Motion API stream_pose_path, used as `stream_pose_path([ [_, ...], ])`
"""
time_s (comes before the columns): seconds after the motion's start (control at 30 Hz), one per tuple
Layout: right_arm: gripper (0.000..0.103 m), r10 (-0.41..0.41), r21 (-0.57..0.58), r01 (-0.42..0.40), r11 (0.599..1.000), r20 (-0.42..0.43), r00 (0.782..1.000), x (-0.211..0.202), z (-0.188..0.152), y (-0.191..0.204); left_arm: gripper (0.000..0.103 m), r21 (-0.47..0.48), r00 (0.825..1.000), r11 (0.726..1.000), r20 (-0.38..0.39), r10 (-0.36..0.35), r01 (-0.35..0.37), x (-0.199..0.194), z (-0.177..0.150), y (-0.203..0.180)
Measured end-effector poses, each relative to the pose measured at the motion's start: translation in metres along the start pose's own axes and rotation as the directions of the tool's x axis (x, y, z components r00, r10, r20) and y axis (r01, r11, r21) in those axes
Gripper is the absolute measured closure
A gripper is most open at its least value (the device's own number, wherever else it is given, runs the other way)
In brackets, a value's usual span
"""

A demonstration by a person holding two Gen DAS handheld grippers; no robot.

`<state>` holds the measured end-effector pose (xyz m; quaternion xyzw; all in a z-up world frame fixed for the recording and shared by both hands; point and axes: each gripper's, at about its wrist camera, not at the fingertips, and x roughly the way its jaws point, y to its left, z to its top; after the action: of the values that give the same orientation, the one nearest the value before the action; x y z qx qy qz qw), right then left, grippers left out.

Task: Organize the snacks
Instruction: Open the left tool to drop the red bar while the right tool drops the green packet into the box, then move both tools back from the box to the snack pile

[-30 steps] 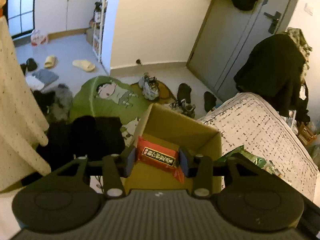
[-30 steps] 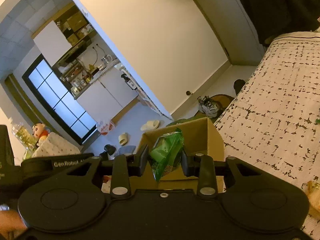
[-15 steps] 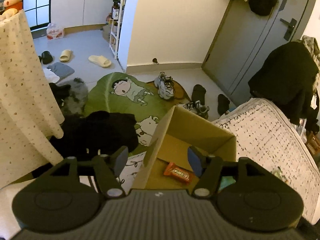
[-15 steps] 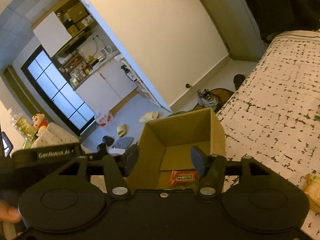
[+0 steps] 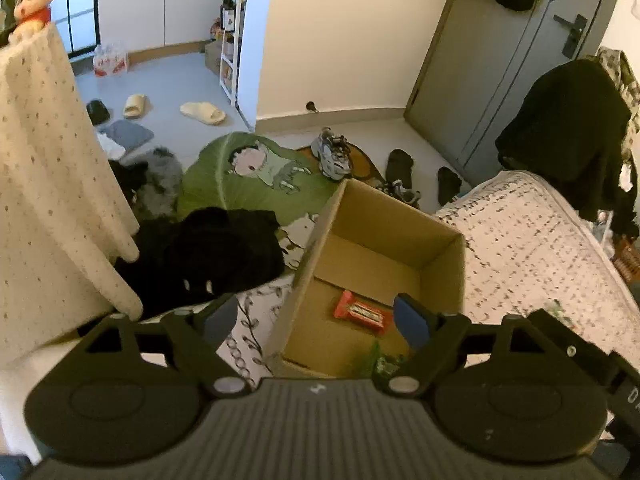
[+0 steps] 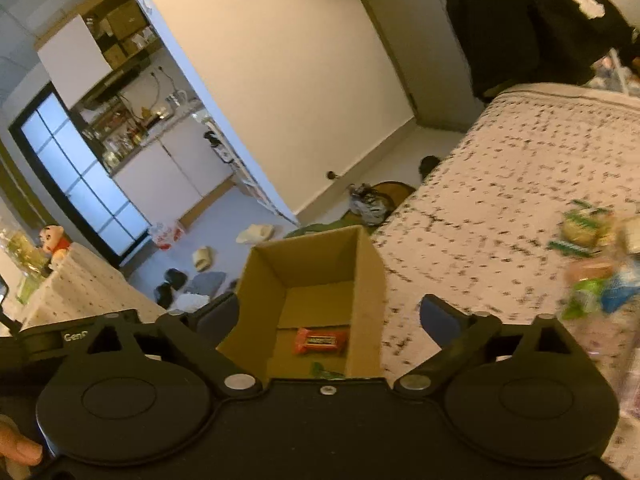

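An open cardboard box [image 5: 444, 264] [image 6: 368, 280] stands on the bed's near corner. A red snack bar [image 5: 362, 312] [image 6: 320, 341] lies flat on the box floor, and a green snack packet [image 5: 384, 362] [image 6: 320, 370] lies nearer to me, partly hidden behind the gripper bodies. My left gripper [image 5: 316, 318] hangs above the box's near edge, jaws opening, nothing between them. My right gripper [image 6: 330, 314] hovers over the same box, jaws still opening wide, also empty. A blurred heap of green and blue snack packets [image 6: 592, 264] lies on the bed at the right.
The bed's speckled white cover [image 5: 532, 248] [image 6: 500, 208] runs to the right. The floor beyond holds a green cartoon mat [image 5: 248, 176], shoes [image 5: 332, 154], slippers and dark clothes [image 5: 216, 252]. A cream cloth [image 5: 44, 184] hangs at the left. A person's finger [image 6: 20, 450] shows bottom left.
Both grippers have let go: the red bar dropped from the left, the green packet from the right, and both lie in the box. Both pairs of jaws spread wide and drew back upward.
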<state>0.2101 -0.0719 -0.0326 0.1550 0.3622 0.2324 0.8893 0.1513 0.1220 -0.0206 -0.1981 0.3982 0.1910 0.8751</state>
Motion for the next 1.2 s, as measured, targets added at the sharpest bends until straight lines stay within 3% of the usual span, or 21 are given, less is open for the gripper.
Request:
stream_pose_path([
  [0.23,0.000,-0.056,-0.029,0.056,0.998,-0.007,0.998,-0.028,0.005,-0.013,0.009,0.027,1.000,0.999,0.021,-0.020,0.019,-0.017,-0.011,-0.014],
  [0.3,0.000,-0.069,-0.022,0.069,0.997,0.006,0.998,-0.035,0.007,-0.017,0.000,0.035,0.999,0.999,0.036,-0.023,0.022,-0.023,-0.013,-0.017],
  [0.53,0.000,-0.116,0.033,0.114,0.993,0.072,0.991,-0.057,0.015,-0.040,0.000,0.073,0.996,0.995,0.057,-0.073,0.068,-0.039,-0.021,-0.034],
  [0.77,0.000,-0.178,-0.004,0.179,0.984,0.095,0.979,-0.074,0.015,-0.062,0.000,0.096,0.990,0.988,0.071,-0.124,0.117,-0.051,-0.028,-0.051],
  [0.97,0.000,-0.232,0.018,0.232,0.973,0.060,0.971,-0.086,0.009,-0.088,0.000,0.109,0.985,0.984,0.088,-0.149,0.139,-0.056,-0.037,-0.066],
  [1.2,0.000,-0.269,0.027,0.269,0.963,-0.002,0.963,-0.094,0.001,-0.118,0.000,0.170,0.982,0.971,0.054,-0.180,0.168,-0.053,-0.051,-0.090],
])
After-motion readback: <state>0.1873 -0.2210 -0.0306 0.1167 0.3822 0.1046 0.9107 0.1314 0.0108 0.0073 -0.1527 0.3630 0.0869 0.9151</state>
